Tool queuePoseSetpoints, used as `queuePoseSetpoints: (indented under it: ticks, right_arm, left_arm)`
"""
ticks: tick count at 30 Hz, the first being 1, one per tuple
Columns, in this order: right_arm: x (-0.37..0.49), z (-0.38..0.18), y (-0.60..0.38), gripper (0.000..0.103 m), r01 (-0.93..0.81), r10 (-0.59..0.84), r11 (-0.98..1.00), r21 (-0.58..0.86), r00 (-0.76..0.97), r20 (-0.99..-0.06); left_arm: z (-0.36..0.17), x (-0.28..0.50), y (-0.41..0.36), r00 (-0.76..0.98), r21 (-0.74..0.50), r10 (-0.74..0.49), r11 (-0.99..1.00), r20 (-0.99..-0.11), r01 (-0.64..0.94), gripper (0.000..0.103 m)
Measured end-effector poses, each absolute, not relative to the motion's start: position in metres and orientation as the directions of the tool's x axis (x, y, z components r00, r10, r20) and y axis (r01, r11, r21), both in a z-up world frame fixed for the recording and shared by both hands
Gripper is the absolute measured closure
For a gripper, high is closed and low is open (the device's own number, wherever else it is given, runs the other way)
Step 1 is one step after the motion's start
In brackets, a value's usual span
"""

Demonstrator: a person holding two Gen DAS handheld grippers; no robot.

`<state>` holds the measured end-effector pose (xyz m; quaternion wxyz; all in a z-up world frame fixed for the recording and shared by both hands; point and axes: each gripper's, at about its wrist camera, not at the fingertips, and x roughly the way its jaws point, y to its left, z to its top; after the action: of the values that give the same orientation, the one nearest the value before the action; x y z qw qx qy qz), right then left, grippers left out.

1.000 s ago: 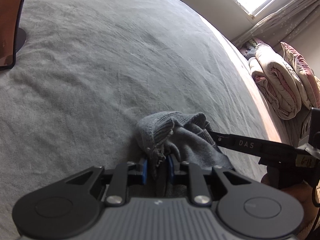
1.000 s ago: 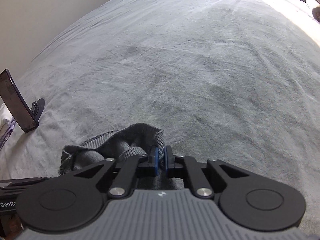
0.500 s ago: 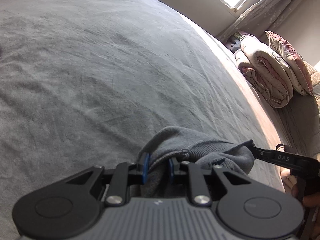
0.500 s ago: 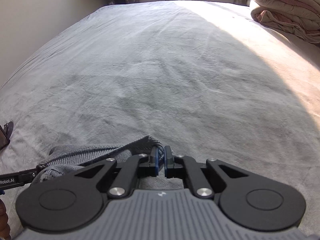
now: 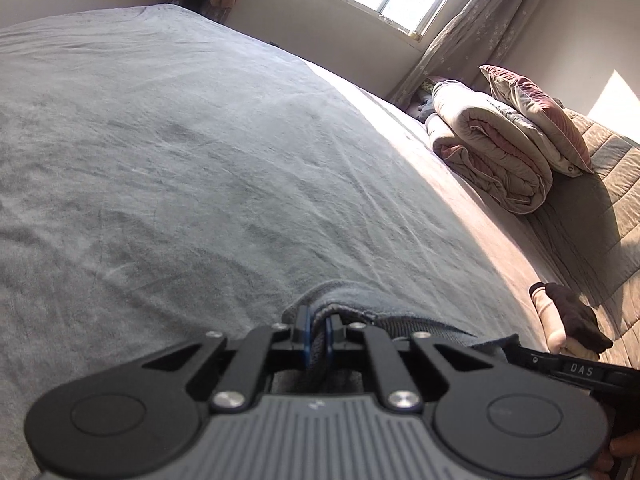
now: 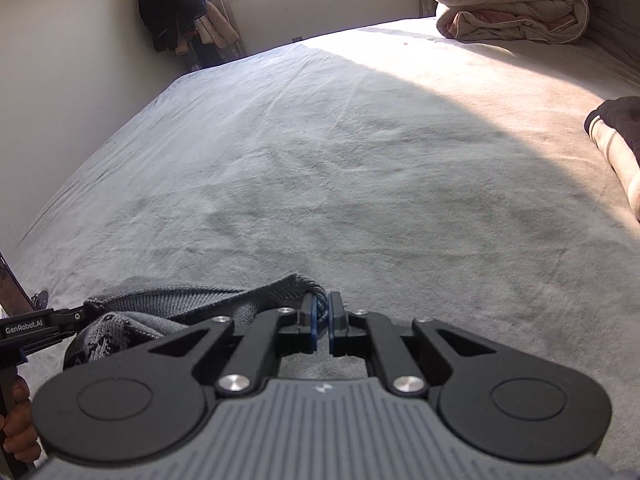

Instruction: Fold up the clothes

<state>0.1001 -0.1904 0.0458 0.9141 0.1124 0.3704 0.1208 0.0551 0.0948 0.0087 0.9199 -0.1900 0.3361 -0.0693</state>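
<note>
Both claws are working as a pair here. The left claw (image 5: 316, 330) is pinching a ribbed edge of the grey knit garment (image 5: 384, 316), its blue pads pressed onto the fabric, and the right claw (image 6: 322, 320) is nipping another bit of the same edge, pads all but touching with only a thin fold between them. The garment is hanging between the two claws, just above the near part of the bed (image 6: 360, 184), with its band running in a fairly straight line from one grip to the other. That looks deliberate: holding two points apart is letting the weight pull the bunched knit open, so it can be laid flat for folding. How much cloth is dangling below is hidden by the claw bodies.

The wide grey bedspread ahead is the likely landing spot. A rolled quilt (image 5: 492, 160) is sitting well apart at the far side, and a dark and cream clothing pile (image 6: 620, 136) is lying off to the right, out of the way.
</note>
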Motion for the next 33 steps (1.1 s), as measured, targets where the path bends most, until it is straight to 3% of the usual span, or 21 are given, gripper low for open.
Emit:
queuePoseSetpoints:
  ticks: [13, 19, 33]
  right_arm:
    - [0.166, 0.070, -0.197, 0.097, -0.116, 0.208, 0.975, 0.192, 0.786, -0.582]
    - [0.208, 0.060, -0.204, 0.097, -0.071, 0.174, 0.977, 0.199, 0.805, -0.567]
    - [0.263, 0.010, -0.185, 0.097, -0.056, 0.162, 0.982, 0.180, 0.738, -0.655]
  left_arm:
    - [0.064, 0.147, 0.042, 0.827, -0.127, -0.118, 0.990, -0.550, 0.057, 0.097]
    - [0.055, 0.194, 0.029, 0.833, -0.048, -0.061, 0.998, -0.551, 0.041, 0.097]
    - [-0.019, 0.246, 0.054, 0.771, -0.118, -0.096, 0.993, -0.630, 0.027, 0.095]
